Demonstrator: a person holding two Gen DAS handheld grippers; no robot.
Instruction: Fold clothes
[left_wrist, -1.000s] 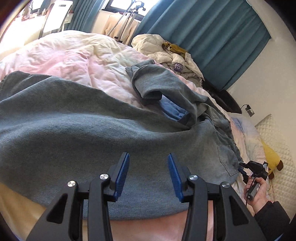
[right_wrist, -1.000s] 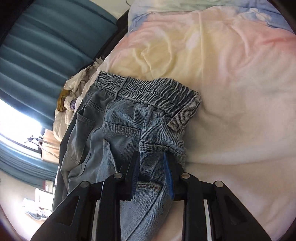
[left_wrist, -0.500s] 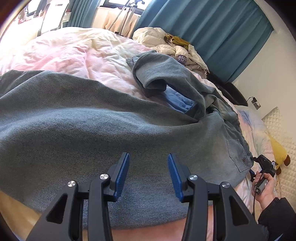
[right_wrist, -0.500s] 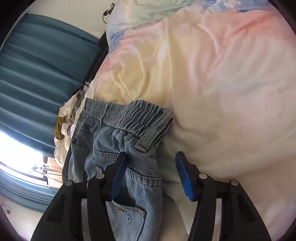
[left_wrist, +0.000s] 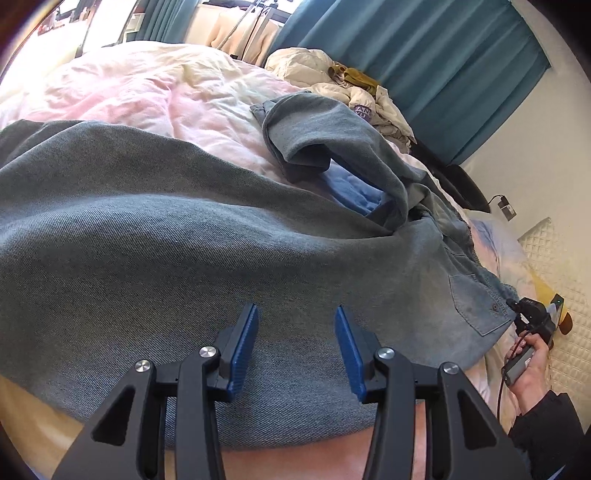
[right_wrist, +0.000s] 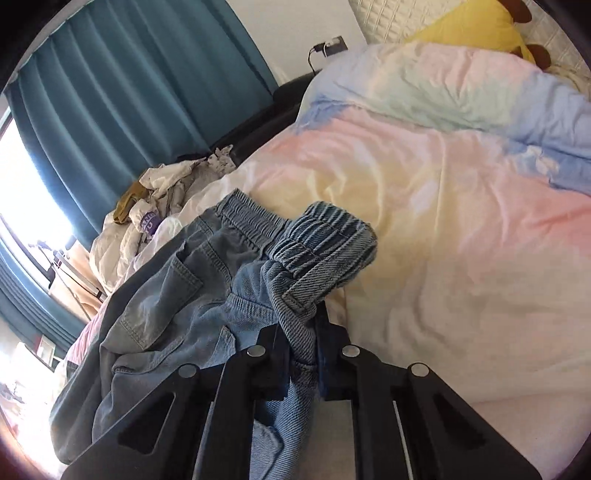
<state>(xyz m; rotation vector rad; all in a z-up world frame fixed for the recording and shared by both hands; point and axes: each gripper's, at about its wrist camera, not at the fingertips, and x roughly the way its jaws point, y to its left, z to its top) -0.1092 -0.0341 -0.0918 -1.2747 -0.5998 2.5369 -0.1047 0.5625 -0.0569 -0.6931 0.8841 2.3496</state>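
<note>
Right gripper (right_wrist: 300, 354) is closing its jaws on a bunched fold of the jeans (right_wrist: 207, 280), pinching the denim just below the elastic waistband (right_wrist: 325, 240), which curls up off the pastel duvet (right_wrist: 461, 240). Left gripper (left_wrist: 295, 350) hangs with its blue pads spread and nothing between them, just above the trouser leg (left_wrist: 147, 240) that lies across the duvet. By my reading, the step in hand is taking hold of the waist end to lay the jeans out or double them over; the next move likely calls for the left gripper to close on the leg fabric so both ends can be carried together.

Only the left wrist view shows the other leg (left_wrist: 332, 147) rumpled beyond, and the person's hand (left_wrist: 528, 369) on the right gripper's handle. Only the right wrist view shows the pinch itself and the yellow plush toy (right_wrist: 472, 33) far beyond the waistband.
</note>
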